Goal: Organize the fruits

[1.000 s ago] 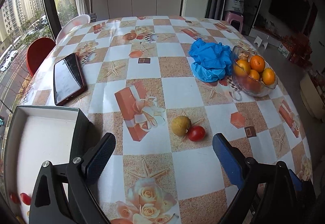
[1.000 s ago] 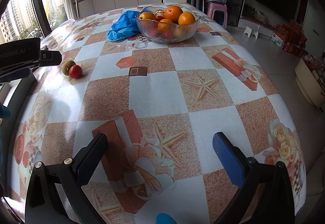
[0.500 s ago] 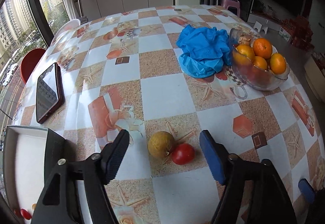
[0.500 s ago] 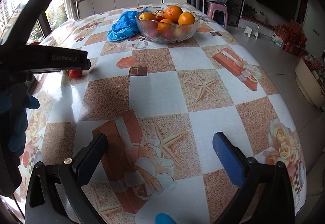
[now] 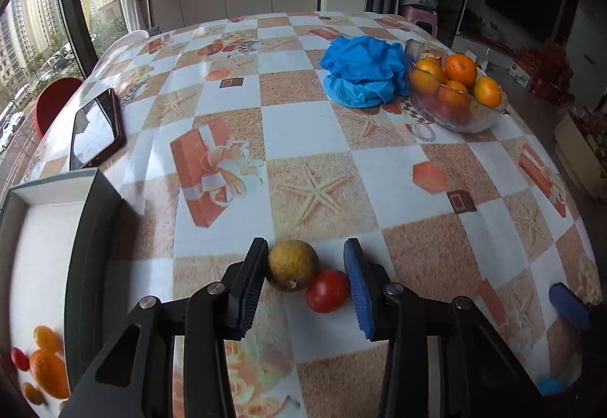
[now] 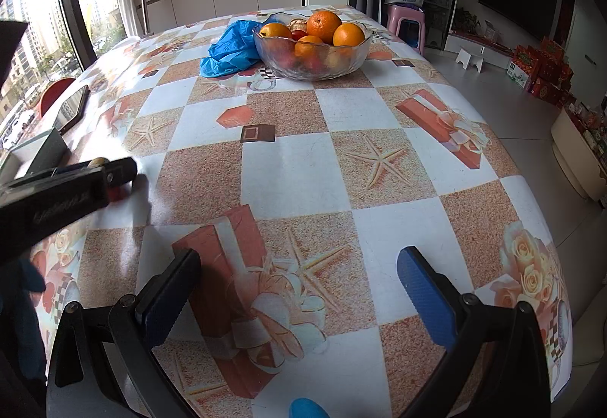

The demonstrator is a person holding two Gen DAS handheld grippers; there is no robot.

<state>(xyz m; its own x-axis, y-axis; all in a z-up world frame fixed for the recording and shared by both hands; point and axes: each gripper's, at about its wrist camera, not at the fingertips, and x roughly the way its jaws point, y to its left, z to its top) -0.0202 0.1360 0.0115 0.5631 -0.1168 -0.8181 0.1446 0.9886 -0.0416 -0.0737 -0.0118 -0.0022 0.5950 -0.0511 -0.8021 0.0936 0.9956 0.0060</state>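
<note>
Here the left gripper [image 5: 307, 289], jaws just narrowing but not yet pinching, brackets two touching fruits on the counter [image 5: 315, 129]: yellow fruit [image 5: 293, 265] against its left pad, red tomato [image 5: 327, 290] nearer the right. The right gripper [image 6: 299, 289] hangs spread, well apart.

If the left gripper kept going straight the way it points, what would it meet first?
Most likely the yellowish fruit and the red tomato touching it: both lie between the left gripper's closing jaws. The left pad looks at the fruit already, though depth is unclear.
</note>
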